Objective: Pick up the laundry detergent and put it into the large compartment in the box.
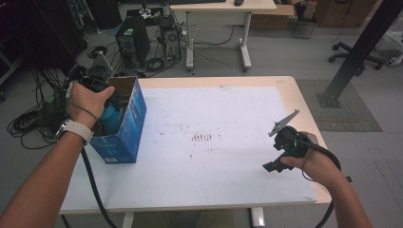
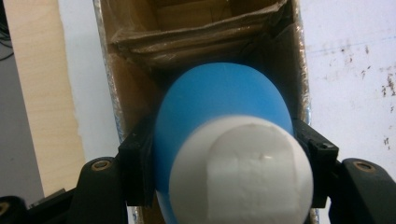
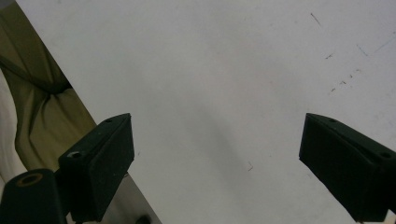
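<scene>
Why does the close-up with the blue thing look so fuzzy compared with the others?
Left gripper view: the blue bottle and its white cap sit too near the lens, so they blur. Right gripper view: soft, dim. High view: evenly lit, sharper, edges slightly bowed.

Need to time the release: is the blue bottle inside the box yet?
Partly in: left gripper clamps the blue bottle, whose body sits between the open blue carton's walls.

Grey floor (image 1: 285,57), tangled cables (image 1: 33,118), computer tower (image 1: 133,40), second desk (image 1: 223,7), office chair base (image 1: 356,54)
</scene>
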The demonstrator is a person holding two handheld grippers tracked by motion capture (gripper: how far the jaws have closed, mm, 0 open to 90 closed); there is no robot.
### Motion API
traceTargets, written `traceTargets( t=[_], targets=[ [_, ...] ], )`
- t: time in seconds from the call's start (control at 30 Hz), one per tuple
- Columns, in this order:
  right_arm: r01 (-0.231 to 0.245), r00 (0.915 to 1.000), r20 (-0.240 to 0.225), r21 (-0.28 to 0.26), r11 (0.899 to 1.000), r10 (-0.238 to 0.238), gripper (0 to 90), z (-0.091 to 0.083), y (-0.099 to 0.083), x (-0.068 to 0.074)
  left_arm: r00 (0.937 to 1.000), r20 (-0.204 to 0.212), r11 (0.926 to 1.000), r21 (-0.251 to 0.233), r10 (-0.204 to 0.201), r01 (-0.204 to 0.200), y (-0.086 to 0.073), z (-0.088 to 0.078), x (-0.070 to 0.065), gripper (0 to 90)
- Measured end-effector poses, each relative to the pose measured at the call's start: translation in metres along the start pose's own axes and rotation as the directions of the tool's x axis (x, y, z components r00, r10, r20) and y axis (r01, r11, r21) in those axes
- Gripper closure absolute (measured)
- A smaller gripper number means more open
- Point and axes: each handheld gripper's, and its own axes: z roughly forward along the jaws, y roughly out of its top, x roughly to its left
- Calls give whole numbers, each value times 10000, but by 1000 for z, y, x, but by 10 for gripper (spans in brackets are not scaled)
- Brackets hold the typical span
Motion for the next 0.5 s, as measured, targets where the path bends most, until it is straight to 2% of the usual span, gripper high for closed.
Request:
traceTargets(
  t=[0.5],
  targets=[
    [-57,10000,-17,13,10000,57,104,2,-2,0,9999,-88,9999,16,123,-123,-4,13,0,373]
  ],
)
